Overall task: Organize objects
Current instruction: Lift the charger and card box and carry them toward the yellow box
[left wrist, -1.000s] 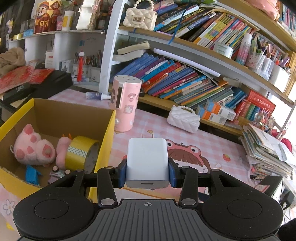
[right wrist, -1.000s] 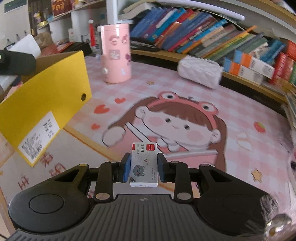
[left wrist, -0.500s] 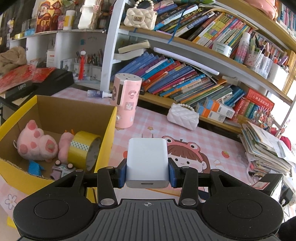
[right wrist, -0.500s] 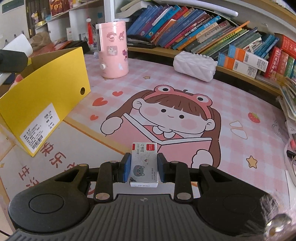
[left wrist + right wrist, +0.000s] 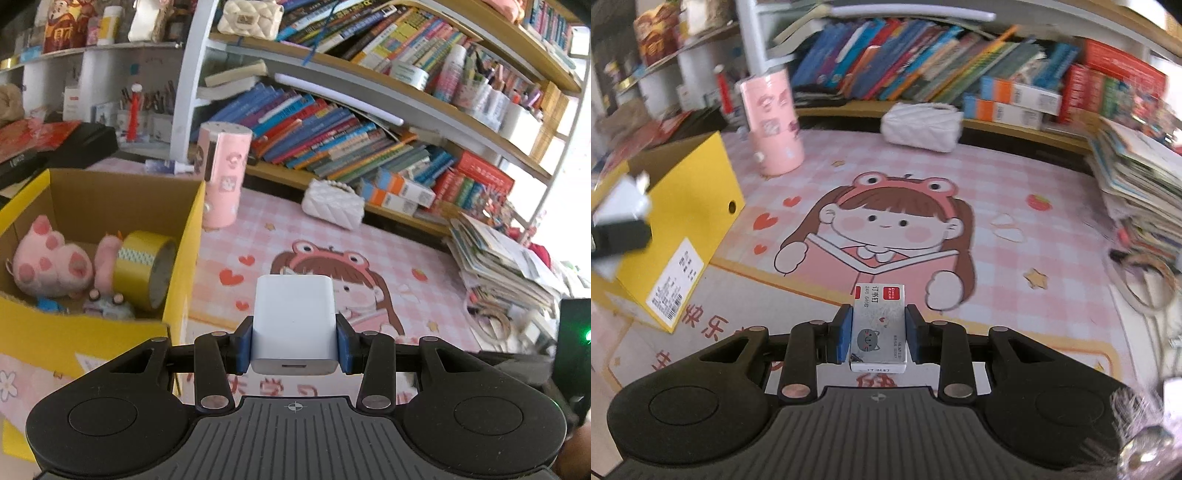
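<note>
Charger, a white plug block, sits clamped between the blue pads of the left tool, held above the pink mat on the counter, just right of the yellow box. Its prongs point away from the camera. Inside the box lie a pink plush toy, a roll of yellow tape standing on edge against the right wall, and some small toys near the front that are hard to make out.

The right tool is closed on a small staple box with a cat picture and a red label, held over the lower part of the cartoon girl print. In the right wrist view the yellow box stands to the left, with the charger showing blurred at the far left edge. A pink cylinder and a white quilted purse stand farther back, near the bookshelf.
</note>
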Action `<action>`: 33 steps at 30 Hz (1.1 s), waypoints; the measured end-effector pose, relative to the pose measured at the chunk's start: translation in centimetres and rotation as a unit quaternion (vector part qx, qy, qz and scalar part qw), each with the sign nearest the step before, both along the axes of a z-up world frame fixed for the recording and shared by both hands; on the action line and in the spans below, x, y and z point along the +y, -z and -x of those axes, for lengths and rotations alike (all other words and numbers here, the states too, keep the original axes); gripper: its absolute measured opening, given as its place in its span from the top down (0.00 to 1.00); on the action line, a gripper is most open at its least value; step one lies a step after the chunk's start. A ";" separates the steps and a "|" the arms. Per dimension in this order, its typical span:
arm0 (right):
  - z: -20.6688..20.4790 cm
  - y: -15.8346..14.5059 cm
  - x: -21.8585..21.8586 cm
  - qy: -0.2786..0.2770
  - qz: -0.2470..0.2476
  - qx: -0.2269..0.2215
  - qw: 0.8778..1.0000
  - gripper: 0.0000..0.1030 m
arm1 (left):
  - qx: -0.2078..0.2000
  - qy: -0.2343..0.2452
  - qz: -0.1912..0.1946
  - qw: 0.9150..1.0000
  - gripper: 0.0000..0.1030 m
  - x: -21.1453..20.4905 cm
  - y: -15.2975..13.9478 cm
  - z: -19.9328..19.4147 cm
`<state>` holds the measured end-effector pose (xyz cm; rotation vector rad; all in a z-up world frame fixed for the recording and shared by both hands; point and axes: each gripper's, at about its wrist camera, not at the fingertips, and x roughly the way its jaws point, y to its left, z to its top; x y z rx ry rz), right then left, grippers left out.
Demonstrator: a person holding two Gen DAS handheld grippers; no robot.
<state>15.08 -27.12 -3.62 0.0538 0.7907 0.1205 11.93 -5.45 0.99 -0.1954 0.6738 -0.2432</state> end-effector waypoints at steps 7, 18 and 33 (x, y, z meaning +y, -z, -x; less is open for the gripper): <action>3.3 -1.9 1.1 0.032 -0.008 -0.006 0.999 0.73 | 0.002 0.019 0.000 1.000 0.60 2.0 0.2 1.6; 7.9 -2.8 7.8 0.025 0.006 -0.008 1.000 0.73 | 0.015 0.005 0.004 1.000 0.60 8.2 0.4 5.7; 13.1 -1.9 16.2 -0.023 0.009 0.004 1.000 0.73 | 0.022 -0.017 -0.008 1.000 0.60 15.0 0.8 10.4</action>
